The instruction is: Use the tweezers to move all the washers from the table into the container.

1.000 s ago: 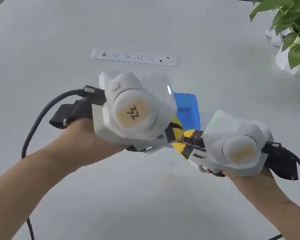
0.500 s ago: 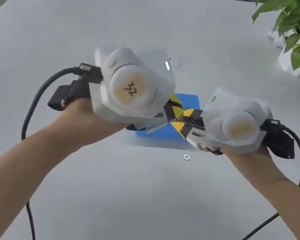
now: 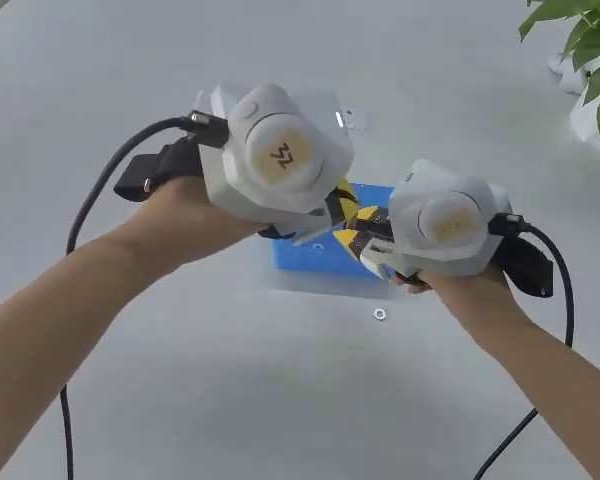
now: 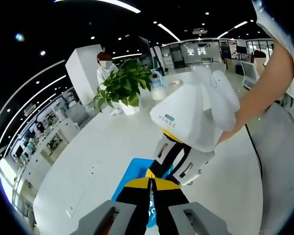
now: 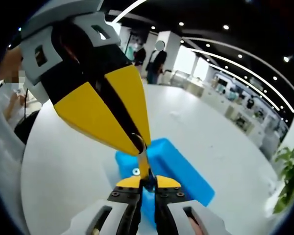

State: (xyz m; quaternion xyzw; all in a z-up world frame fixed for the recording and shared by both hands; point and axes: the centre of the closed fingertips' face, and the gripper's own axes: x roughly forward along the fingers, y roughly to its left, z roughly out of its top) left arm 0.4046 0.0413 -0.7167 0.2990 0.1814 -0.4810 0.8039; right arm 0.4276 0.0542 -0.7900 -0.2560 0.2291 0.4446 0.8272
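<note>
Now that the right claw (image 5: 143, 183) and left claw (image 5: 138, 142) have come over the container (image 5: 183, 171), both clamped on the tweezers (image 5: 143, 164), 1 washer (image 5: 135, 171) lies inside; a second washer (image 3: 380, 315) waits on the bench (image 3: 280, 400), so the job isn't finished.

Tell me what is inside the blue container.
One washer lies inside the blue container. The left gripper and right gripper, both shut on the tweezers above it, hide part of its floor.
</note>
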